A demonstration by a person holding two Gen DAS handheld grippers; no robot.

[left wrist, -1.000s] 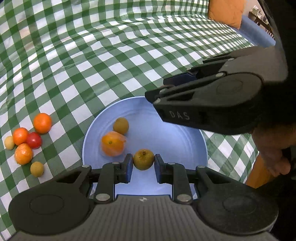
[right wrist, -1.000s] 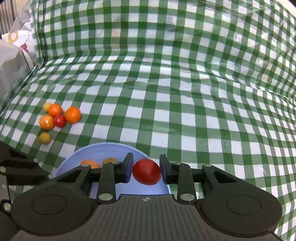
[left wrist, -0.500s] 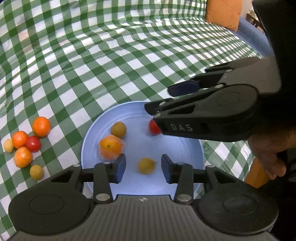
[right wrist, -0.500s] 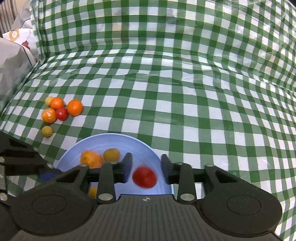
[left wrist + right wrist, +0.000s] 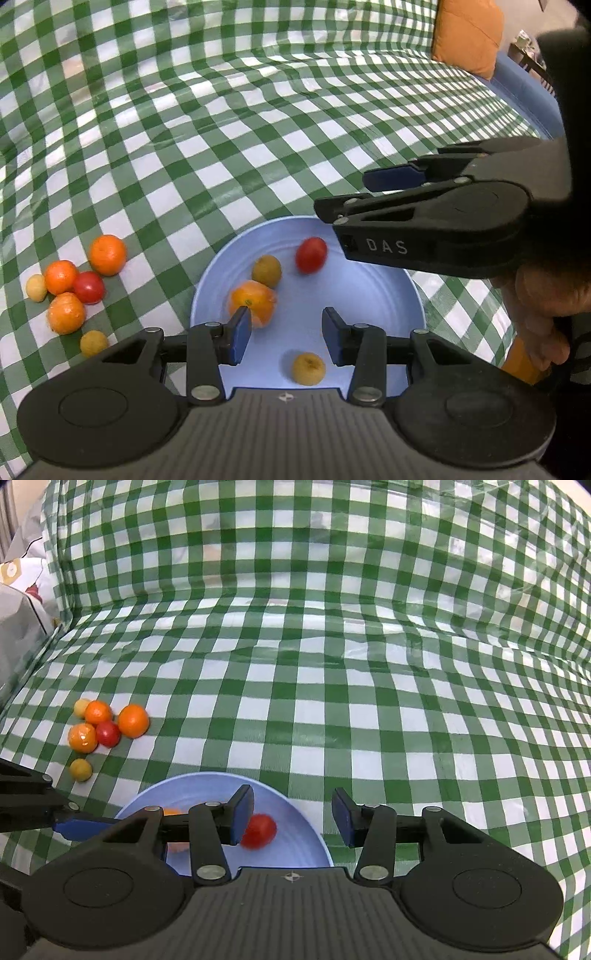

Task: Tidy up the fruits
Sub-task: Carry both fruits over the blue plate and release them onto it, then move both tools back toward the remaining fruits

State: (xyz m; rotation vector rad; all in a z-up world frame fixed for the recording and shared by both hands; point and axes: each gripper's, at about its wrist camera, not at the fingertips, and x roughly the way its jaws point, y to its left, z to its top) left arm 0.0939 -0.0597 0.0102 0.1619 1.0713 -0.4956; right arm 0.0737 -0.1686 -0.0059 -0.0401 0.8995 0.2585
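Plate (image 5: 388,291) holds red tomato (image 5: 311,254), orange (image 5: 252,302) and two yellow fruits, both claws above it parted and empty: left claw (image 5: 284,334), right claw (image 5: 293,818).

Far cloth: the green-and-white checked tablecloth (image 5: 332,664) is seen bare beyond the round light-blue plate (image 5: 369,295), so free passage is offered there
Plate's right half: bare blue surface is left open, but it is overhung by the black right gripper (image 5: 343,206) and the hand (image 5: 546,306) behind it
Plate's left half: room is taken by the large orange (image 5: 253,302), the small yellow-green fruit (image 5: 266,271) and the red tomato (image 5: 311,254)
Near rim: the small yellow fruit (image 5: 308,368) is lying under the left gripper (image 5: 284,332)
Left of plate: the cluster of loose fruits (image 5: 70,291) is blocking the cloth there; a narrow strip is left free between it and the plate
Far right edge: the orange cushion (image 5: 467,33) is standing well apart
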